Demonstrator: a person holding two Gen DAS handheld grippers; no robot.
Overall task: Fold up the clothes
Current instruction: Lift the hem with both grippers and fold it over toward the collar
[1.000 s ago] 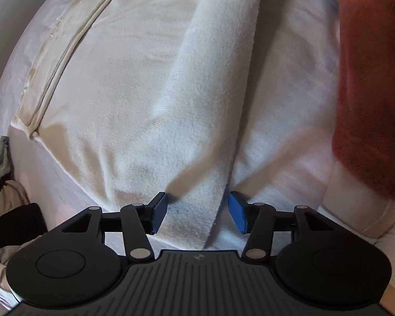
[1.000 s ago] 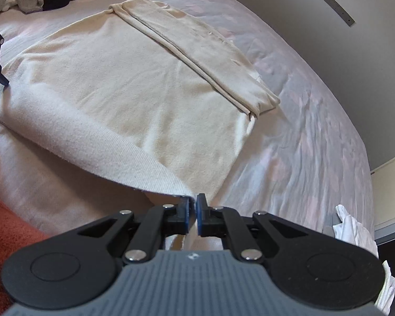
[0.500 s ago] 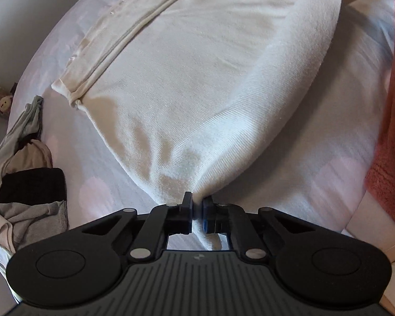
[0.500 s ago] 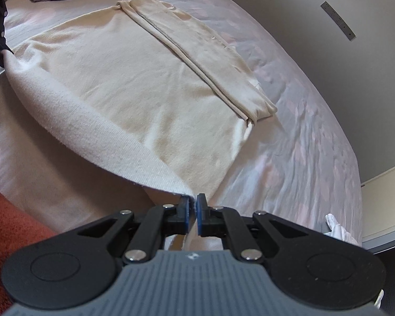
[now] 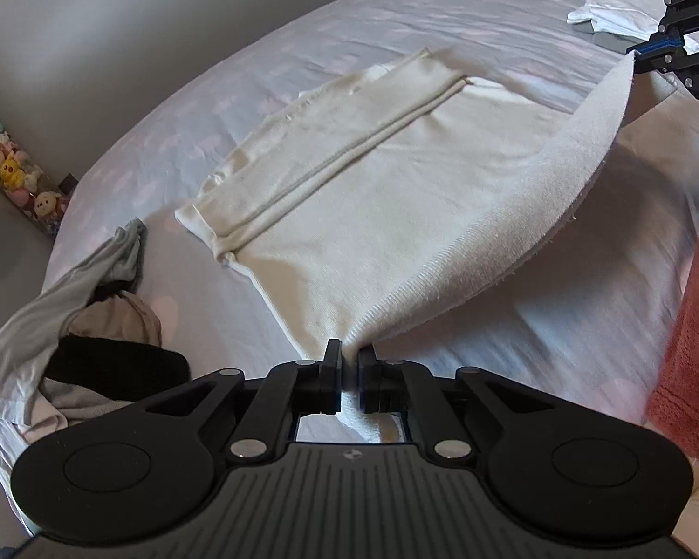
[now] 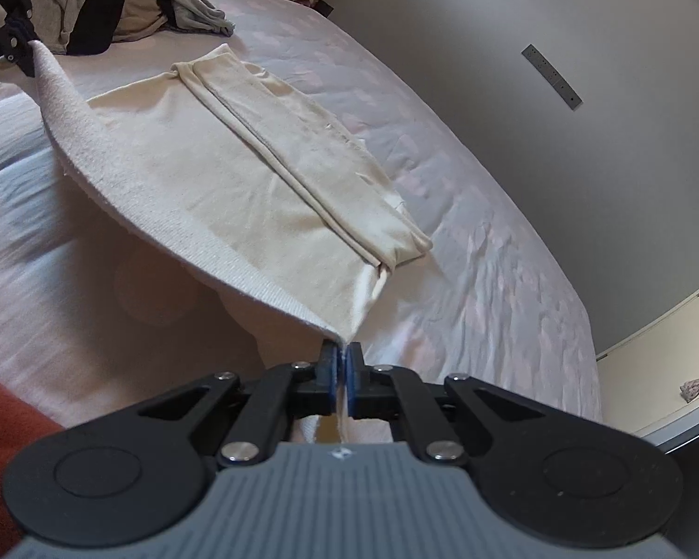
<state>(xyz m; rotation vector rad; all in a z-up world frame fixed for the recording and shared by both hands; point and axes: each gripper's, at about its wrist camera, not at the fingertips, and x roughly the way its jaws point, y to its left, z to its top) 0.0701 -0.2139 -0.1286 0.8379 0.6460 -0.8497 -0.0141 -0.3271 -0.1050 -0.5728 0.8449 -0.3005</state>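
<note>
A cream knit garment [image 5: 396, 195] lies on the bed with its sleeves folded along the far side. It also shows in the right wrist view [image 6: 237, 177]. My left gripper [image 5: 348, 375] is shut on one near corner of its hem. My right gripper [image 6: 342, 368] is shut on the other near corner. The hem edge hangs lifted between them in a sagging arc above the sheet. The right gripper shows at the top right of the left wrist view [image 5: 675, 46], and the left gripper at the top left of the right wrist view [image 6: 4, 42].
A pile of grey, beige and black clothes [image 5: 84, 321] lies on the bed [image 5: 303, 56] by the left gripper. A rust-red towel [image 5: 694, 316] hangs at the near side. White cloth [image 5: 620, 14] lies past the bed's far corner. Plush toys [image 5: 14, 167] sit by the wall.
The left gripper closed on the hem corner. Both grippers then rose and lifted the near hem off the bed.
</note>
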